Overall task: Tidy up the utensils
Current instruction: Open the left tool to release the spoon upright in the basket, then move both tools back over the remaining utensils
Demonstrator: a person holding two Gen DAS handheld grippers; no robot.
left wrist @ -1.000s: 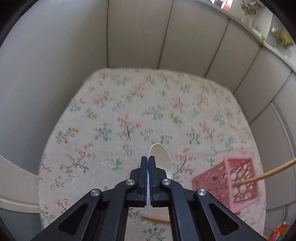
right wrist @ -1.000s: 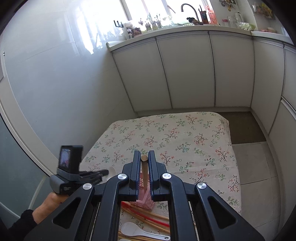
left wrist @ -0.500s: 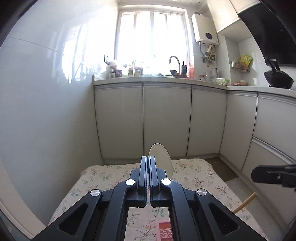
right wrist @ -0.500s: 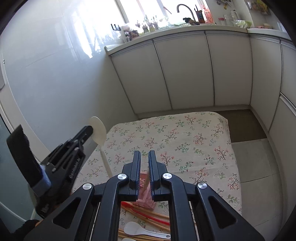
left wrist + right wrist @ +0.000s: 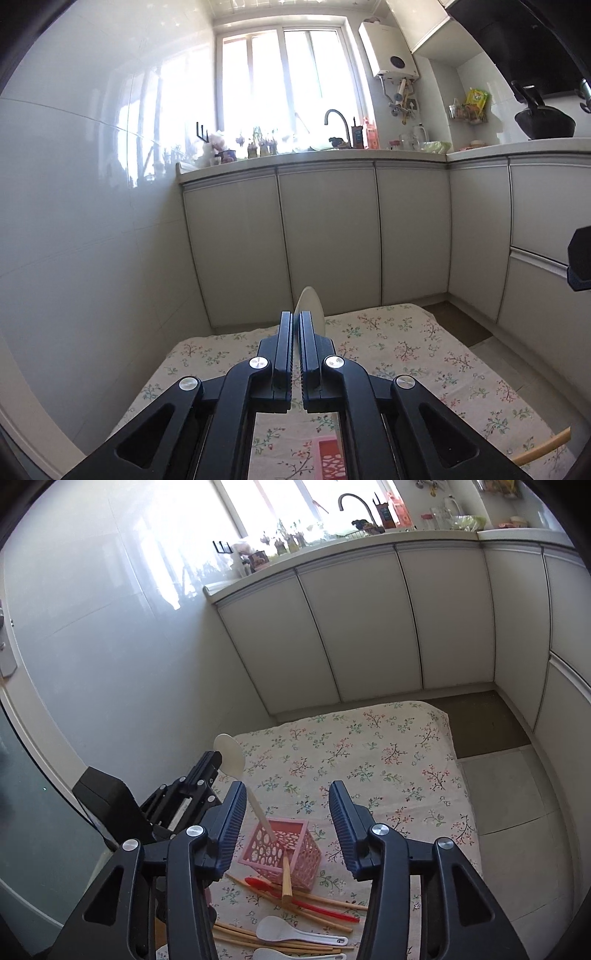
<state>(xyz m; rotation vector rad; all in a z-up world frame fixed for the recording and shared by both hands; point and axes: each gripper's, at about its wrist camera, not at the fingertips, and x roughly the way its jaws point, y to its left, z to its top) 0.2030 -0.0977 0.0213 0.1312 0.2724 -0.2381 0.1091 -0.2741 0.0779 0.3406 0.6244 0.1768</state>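
Right wrist view: my right gripper (image 5: 287,805) has just been opening; its jaws stand apart, nothing pressed between them, above the pink perforated plastic basket (image 5: 279,853) on the floral cloth (image 5: 369,746). My left gripper (image 5: 216,762) clamps a white plastic long-handled spoon (image 5: 236,771), its handle reaching down into the basket.

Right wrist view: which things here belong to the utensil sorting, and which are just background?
Job:
pink basket
white spoon in left gripper
wooden handle leaning in the basket
chopsticks, red utensil, white scoop

Background:
floral cloth
cabinets
faucet
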